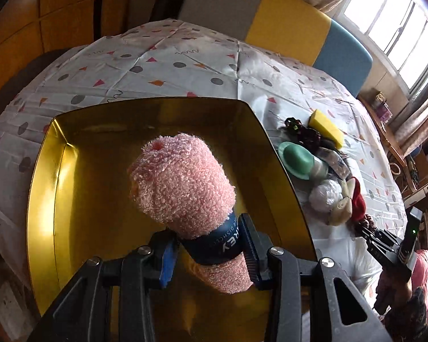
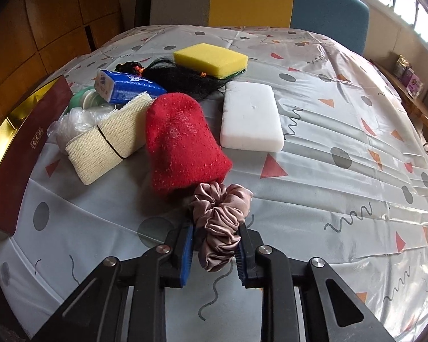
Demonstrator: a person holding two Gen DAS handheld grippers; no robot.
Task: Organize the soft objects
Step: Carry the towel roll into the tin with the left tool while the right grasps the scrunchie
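Note:
In the left wrist view my left gripper [image 1: 211, 242] is shut on a rolled pink fluffy towel [image 1: 182, 182] at its blue paper band. The roll hangs over the inside of a gold tray [image 1: 71, 199]. In the right wrist view my right gripper [image 2: 214, 242] is shut on a dusty-pink satin scrunchie [image 2: 219, 213] that lies on the patterned tablecloth [image 2: 342, 171]. Both blue pads press its sides. Just beyond the scrunchie lies a red knitted sock [image 2: 182, 142], touching it.
Behind the sock lie a white foam block [image 2: 251, 114], a yellow sponge [image 2: 211, 59], black netting [image 2: 179, 77], a blue tissue pack [image 2: 128, 85], a beige bandage roll [image 2: 108, 145] and clear plastic [image 2: 77, 122]. The tray's maroon outer wall [image 2: 22, 154] stands at the left. A chair [image 2: 256, 0] is behind the table.

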